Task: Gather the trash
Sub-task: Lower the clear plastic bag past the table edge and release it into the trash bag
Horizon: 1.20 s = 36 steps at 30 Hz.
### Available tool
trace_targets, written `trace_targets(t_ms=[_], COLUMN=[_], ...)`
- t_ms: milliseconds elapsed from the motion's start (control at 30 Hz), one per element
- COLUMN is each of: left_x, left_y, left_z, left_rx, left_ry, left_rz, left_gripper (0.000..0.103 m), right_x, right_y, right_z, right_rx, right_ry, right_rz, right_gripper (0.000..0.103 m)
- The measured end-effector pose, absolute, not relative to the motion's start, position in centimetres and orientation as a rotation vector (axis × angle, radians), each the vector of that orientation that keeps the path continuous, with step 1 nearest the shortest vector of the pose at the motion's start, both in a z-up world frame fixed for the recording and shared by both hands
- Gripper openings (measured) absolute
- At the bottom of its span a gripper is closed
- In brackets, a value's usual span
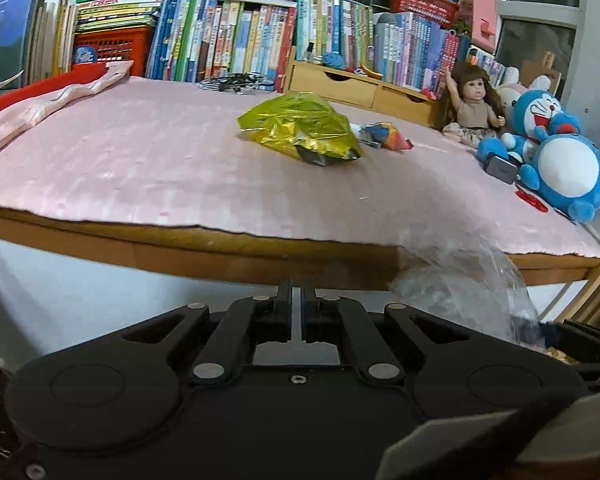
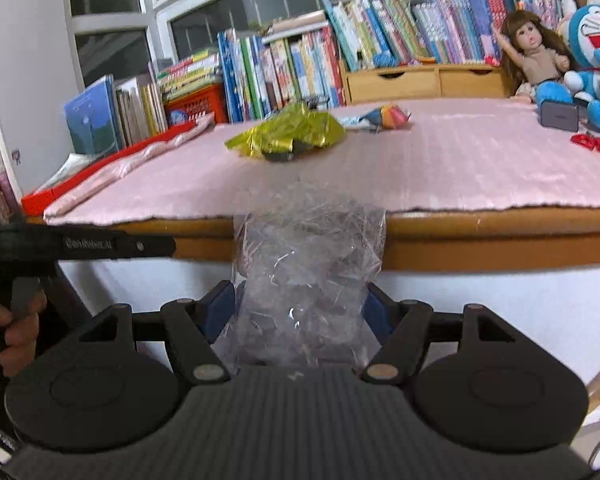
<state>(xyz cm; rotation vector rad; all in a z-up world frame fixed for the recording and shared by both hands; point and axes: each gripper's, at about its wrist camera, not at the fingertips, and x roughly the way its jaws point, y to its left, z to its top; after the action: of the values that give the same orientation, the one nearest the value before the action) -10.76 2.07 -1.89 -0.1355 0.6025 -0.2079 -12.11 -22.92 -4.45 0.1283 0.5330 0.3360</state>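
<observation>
My right gripper [image 2: 302, 308] pinches a crumpled clear plastic bag [image 2: 306, 264] between its blue-padded fingers [image 2: 220, 310]; the bag sits in the centre of the right view, rising in front of the wooden edge of the table [image 2: 500, 236]. In the left view the same bag shows at the lower right, hazy and partly cut off, so I can't make out what is in it. My left gripper [image 1: 299, 300] sits low in the middle of its frame, below the table edge, its fingers pressed together with only a thin slit between them and nothing held.

On the pink cloth [image 1: 140, 152] covering the table, a yellow-green foil wrapper [image 1: 300, 128] lies near the centre, and just to its right a smaller colourful wrapper [image 1: 384, 136]. At the right of the frame sit a doll [image 1: 472, 104] and a blue plush toy [image 1: 560, 160], with red scissors [image 2: 594, 144] near them. Books [image 1: 240, 36] line the back.
</observation>
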Motion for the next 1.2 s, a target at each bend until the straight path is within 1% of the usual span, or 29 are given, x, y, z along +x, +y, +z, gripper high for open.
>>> trace_targets(t_ms=[433, 700, 867, 1033, 1167, 1200], left_x=[-9.2, -8.8, -8.8, -8.7, -8.5, -8.5], left_y=[4.4, 4.6, 4.6, 4.4, 4.2, 4.1], left_z=[-2.1, -2.6, -2.7, -2.8, -2.9, -3.0], left_rx=[-0.172, -0.18, -0.178, -0.18, -0.175, -0.174], left_ry=[0.64, 0.661, 0.664, 0.666, 0.67, 0.672], left_rz=[-0.165, -0.162, -0.161, -0.162, -0.165, -0.166], left_gripper=[0.01, 0.01, 0.01, 0.014, 0.015, 0.016], right_x=[-10.8, -10.1, -9.8, -9.2, -8.6, -8.5], right_y=[-21.5, -20.2, -19.6, -19.3, -18.8, -18.7], right_z=[-7.8, -9.9, -10.6, -11.2, -12.4, -12.6], right_rx=[0.077, 0.039, 0.036, 0.02, 0.013, 0.011], right_ry=[0.735, 0.844, 0.868, 0.893, 0.934, 0.944], right_rz=[0.35, 0.368, 0.377, 0.383, 0.386, 0.386], right_gripper=[0.071, 0.071, 0.074, 0.075, 0.08, 0.08])
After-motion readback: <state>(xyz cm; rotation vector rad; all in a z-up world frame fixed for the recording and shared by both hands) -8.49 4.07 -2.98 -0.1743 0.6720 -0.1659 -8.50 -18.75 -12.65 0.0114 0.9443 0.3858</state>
